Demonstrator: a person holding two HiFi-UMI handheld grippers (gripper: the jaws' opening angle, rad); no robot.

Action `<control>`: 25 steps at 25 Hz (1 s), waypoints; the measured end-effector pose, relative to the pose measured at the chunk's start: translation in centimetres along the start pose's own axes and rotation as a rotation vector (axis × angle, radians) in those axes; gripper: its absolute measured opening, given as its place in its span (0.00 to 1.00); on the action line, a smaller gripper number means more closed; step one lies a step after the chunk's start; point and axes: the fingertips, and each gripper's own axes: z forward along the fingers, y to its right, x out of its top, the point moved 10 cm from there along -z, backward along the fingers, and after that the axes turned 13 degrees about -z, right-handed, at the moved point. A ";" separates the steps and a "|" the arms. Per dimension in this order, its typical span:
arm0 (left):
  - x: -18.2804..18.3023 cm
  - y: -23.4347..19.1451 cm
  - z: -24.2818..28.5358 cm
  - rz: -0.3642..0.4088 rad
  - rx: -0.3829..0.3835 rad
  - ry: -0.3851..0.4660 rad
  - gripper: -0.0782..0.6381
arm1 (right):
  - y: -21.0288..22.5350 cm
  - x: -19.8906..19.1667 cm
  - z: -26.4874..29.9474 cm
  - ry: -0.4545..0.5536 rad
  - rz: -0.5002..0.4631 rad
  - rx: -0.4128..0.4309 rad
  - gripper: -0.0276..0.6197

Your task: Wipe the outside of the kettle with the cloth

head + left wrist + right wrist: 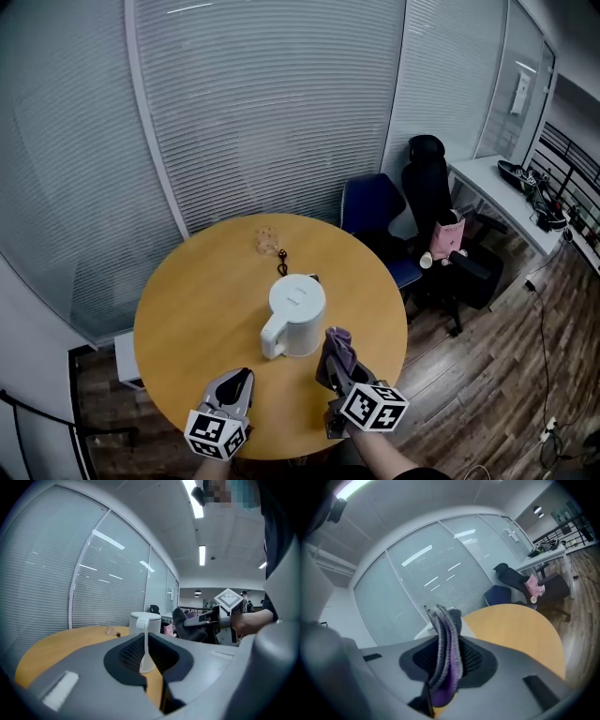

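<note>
One white plastic kettle [298,309] is stood upright near the middle of the round wooden desk [202,295], its handle turned toward the near edge. A folded grey-and-purple cloth [339,341] is clamped in the right hand-held gripper [332,364] and held just beside the kettle. The left hand-held gripper [241,377] is kept closed on nothing, near the desk's edge.

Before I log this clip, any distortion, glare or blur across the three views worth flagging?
Head view: strong fisheye bends the blinds and table; light even, kettle sharp. Left gripper view: dark vignetted corners, ceiling strip lights blown out. Right gripper view: same vignette, cloth close and slightly soft.
</note>
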 end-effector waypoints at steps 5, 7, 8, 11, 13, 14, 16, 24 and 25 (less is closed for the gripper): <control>1.2 -1.0 0.0 0.012 -0.017 0.025 0.13 | -0.2 1.2 1.5 0.060 0.072 -0.027 0.20; 1.6 -1.3 0.0 0.016 -0.024 0.036 0.13 | 0.1 1.6 2.1 0.094 0.134 -0.034 0.20; 1.7 -1.3 0.1 0.020 -0.026 0.039 0.13 | 0.2 1.7 2.4 0.108 0.169 -0.035 0.20; 1.9 -1.2 0.8 0.031 -0.033 0.039 0.23 | 0.6 1.9 3.4 0.137 0.260 -0.032 0.20; 1.9 -1.0 1.6 0.039 -0.045 0.033 0.26 | 0.8 1.9 4.0 0.148 0.298 -0.034 0.20; 1.9 -0.9 2.0 0.045 -0.049 0.029 0.28 | 0.8 1.9 4.3 0.151 0.312 -0.032 0.20; 2.0 -0.6 3.2 0.062 -0.052 0.016 0.31 | 0.8 2.0 4.9 0.150 0.344 -0.021 0.20; 1.9 -0.8 7.9 0.072 -0.075 -0.055 0.41 | 1.7 0.5 6.5 0.142 0.403 -0.030 0.20; 1.8 -0.9 8.3 0.078 -0.077 -0.063 0.41 | 1.9 0.2 6.7 0.134 0.411 -0.034 0.20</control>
